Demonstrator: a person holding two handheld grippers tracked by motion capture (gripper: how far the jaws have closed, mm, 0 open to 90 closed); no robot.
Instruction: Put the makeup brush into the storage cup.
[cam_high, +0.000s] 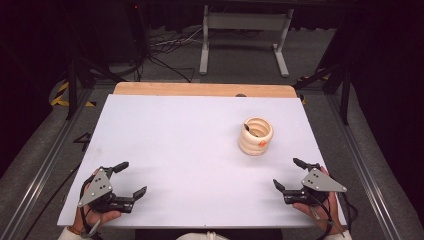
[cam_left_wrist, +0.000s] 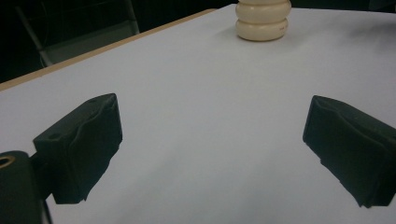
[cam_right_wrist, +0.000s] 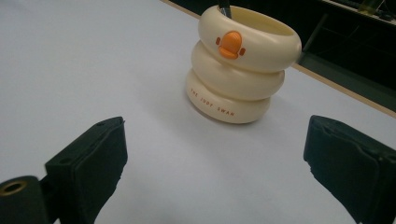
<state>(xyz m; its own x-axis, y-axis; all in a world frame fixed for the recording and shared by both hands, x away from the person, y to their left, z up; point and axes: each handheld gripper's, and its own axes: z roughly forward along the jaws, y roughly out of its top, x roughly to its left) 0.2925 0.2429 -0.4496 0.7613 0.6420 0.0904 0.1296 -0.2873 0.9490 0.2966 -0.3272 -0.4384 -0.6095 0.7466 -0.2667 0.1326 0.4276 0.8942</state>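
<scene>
**Q:** What occupies the counter (cam_high: 200, 150), and where?

**A:** A cream holder (cam_high: 255, 135) built of three stacked rings, standing upright on the white surface, right of centre and toward the far half. An orange duck-bill emblem (cam_right_wrist: 230, 45) is fixed to its top ring, and small lettering runs round the bottom ring. A dark slender object (cam_right_wrist: 224, 9) leans inside the holder; its kind cannot be told.

**Q:** Where are the two tools?

**A:** The left gripper (cam_high: 129, 179) sits low over the near left corner of the counter, held by the person's left hand (cam_high: 95, 216). The right gripper (cam_high: 288, 173) sits near the near right edge, held by the right hand (cam_high: 317, 205). Each carries a grey three-cornered plate on top.

**Q:** How do the fingers stand?

**A:** On both grippers the black fingers are spread wide apart, with bare white counter between them and nothing held. In the left gripper view the holder stands far ahead, at the top of the frame, well apart from the fingers (cam_left_wrist: 79, 144). In the right gripper view the holder is near, ahead of the gap and between the lines of the two fingers (cam_right_wrist: 88, 158), touching neither.

**Q:** What lies beyond the counter?

**A:** A wooden strip (cam_high: 200, 89) along the far edge, then grey floor with cables (cam_high: 165, 55) and a pale metal stand (cam_high: 245, 35).
</scene>
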